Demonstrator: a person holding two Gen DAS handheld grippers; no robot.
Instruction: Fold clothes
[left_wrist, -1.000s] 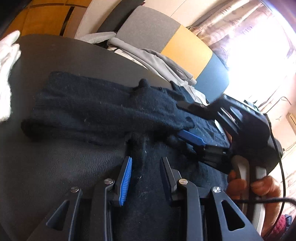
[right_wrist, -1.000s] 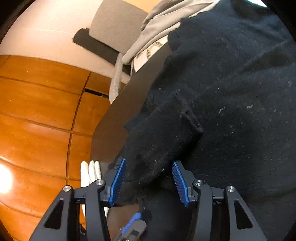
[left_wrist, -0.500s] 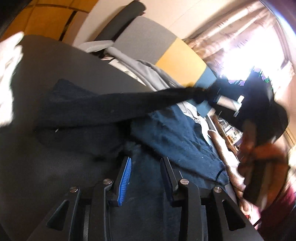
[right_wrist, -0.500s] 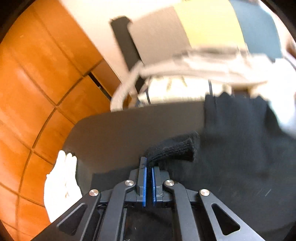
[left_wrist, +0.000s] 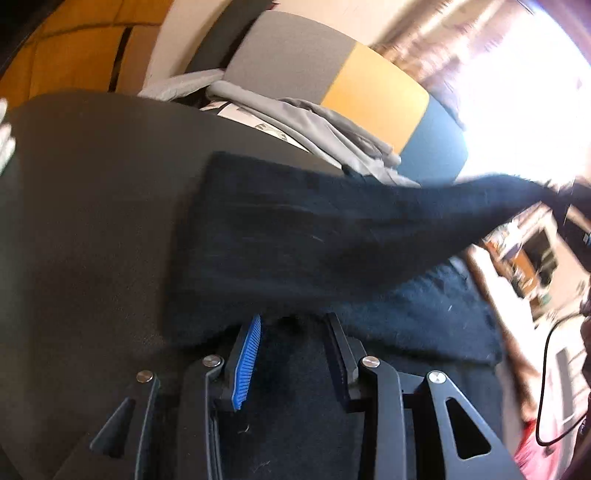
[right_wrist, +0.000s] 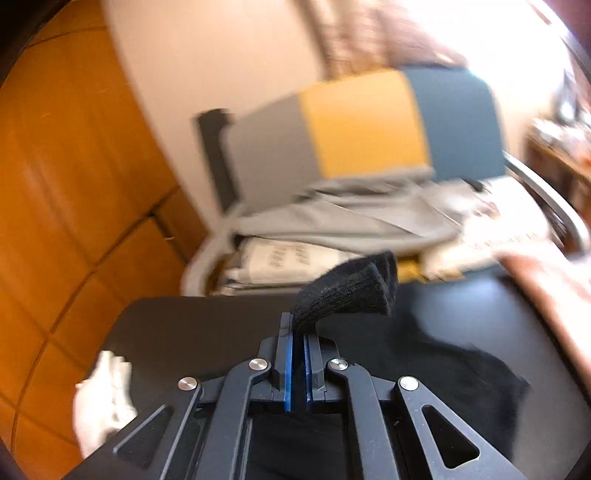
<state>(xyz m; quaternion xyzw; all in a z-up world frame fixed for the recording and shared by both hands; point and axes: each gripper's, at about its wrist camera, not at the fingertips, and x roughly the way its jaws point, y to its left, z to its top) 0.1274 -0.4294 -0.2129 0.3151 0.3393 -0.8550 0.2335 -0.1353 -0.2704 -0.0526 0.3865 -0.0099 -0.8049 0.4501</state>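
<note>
Clearly the right gripper (right_wrist: 297, 341) is clamped tight on the cuff (right_wrist: 347, 293) of a black sweater (left_wrist: 295, 236), its blue pads pressed together with only the knit between them; the ribbed cuff sticks up and curls to the right just past the fingertips. Beyond and below this gripper the dark desk (right_wrist: 207, 325) spreads out, with more of the sweater lying crumpled on it to the right and a white cloth (right_wrist: 103, 395) at the desk's edge to the left. Farther ahead stands a chair (right_wrist: 362, 125) with grey, yellow and blue back panels, with grey clothing (right_wrist: 332, 225) heaped on its seat. The left gripper (left_wrist: 291, 343) stands wide, its two fingers spread apart over the sweater's body, which lies on the desk directly in front of and under the fingertips; nothing is pinched between them. From this view the sleeve (left_wrist: 461, 199) stretches taut up and away to the right, above the rest of the garment, toward the blurred right gripper at the frame's edge. Motion blur softens both views.
</note>
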